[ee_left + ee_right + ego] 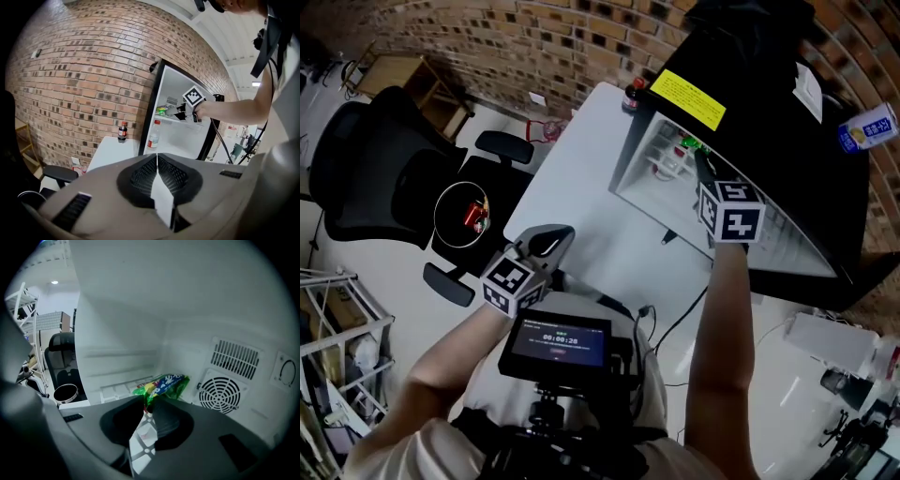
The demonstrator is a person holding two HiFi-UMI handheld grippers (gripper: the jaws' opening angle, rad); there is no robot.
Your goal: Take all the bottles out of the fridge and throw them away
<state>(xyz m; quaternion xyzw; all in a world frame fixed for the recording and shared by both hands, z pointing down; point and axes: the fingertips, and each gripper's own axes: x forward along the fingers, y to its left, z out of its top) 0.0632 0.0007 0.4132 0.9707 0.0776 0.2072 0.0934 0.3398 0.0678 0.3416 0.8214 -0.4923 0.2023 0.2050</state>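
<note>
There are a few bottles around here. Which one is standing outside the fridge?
The dark cola bottle with the red cap: it stands on the white table beside the fridge, while the clear bottle and the green bottle are inside it.

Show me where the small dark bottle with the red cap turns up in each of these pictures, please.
Head view: dark bottle at top centre, on the white table's far corner, just left of the fridge.
Left gripper view: left of centre, standing on the table beside the fridge.
Right gripper view: not in it; this camera looks inside the fridge.
Shared landmark: the open fridge.
</note>
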